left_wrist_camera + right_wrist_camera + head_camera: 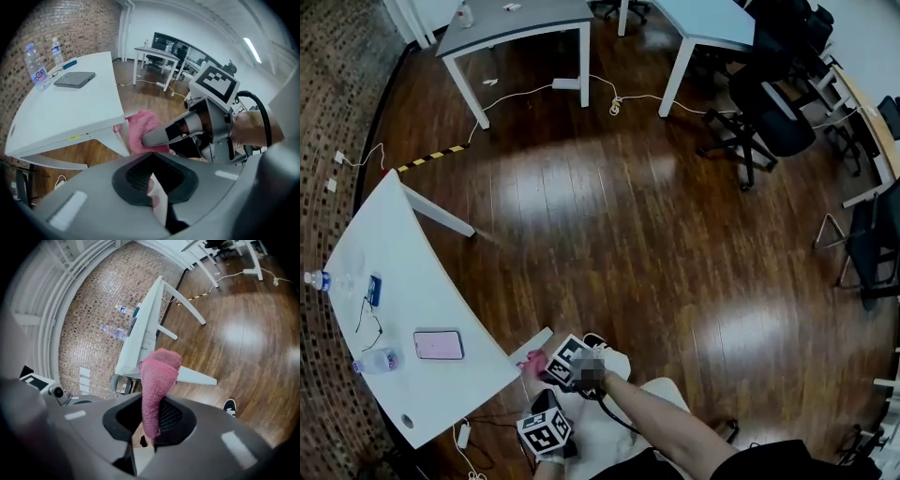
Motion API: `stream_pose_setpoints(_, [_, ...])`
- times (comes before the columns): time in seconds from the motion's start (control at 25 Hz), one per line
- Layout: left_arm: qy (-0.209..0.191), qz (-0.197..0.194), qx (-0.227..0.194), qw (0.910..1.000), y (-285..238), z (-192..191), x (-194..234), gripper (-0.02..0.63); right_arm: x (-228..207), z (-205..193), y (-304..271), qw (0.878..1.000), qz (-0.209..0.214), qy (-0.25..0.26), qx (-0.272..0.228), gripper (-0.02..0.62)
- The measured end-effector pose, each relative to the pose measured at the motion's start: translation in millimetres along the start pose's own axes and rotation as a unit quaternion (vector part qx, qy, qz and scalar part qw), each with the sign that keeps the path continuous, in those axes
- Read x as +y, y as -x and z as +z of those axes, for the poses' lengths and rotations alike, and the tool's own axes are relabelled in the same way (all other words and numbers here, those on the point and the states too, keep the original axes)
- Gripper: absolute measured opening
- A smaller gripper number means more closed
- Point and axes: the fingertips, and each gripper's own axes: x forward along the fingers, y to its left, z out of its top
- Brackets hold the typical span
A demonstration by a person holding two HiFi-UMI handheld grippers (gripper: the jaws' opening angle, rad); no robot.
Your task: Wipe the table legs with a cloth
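Note:
My right gripper (542, 366) is shut on a pink cloth (532, 362). It holds the cloth against the slanted white leg (536, 341) at the near corner of the white table (412, 291). The left gripper view shows that cloth (143, 127) pressed beside the leg (120, 137) just under the tabletop edge, with the right gripper's fingers (161, 133) around it. In the right gripper view the cloth (157, 380) stands up out of the jaws (152, 423), in front of another leg (197, 377). My left gripper (546, 431) hangs low beside the right one, its jaws (150, 180) shut on nothing.
On the table lie a phone (439, 344), a small dark device (374, 289) and two water bottles (375, 361) (314, 278). More white tables (516, 19) and an office chair (764, 117) stand across the wooden floor. Cables run along the floor (534, 92). A shoe (595, 339) is near the leg.

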Motion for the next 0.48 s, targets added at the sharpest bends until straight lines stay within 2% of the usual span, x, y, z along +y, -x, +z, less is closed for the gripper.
stream_pose_setpoints(0.2, [0.074,0.031,0.008,0.9968,-14.5,23.9,2.5,-0.003,-11.5,30.1,-16.0,0.998,0.023,-0.001,0.05,0.049])
stream_pose_setpoints(0.32, [0.119,0.033,0.009,0.9923,-21.5,35.5,-6.5,-0.003,-12.5,40.7,-25.1,0.996,0.036,0.003,0.084,0.049])
stream_pose_setpoints(0.48, [0.2,0.032,-0.015,0.9793,-24.1,46.1,-24.4,-0.003,-9.9,53.5,-35.1,0.991,0.069,0.005,0.114,0.049])
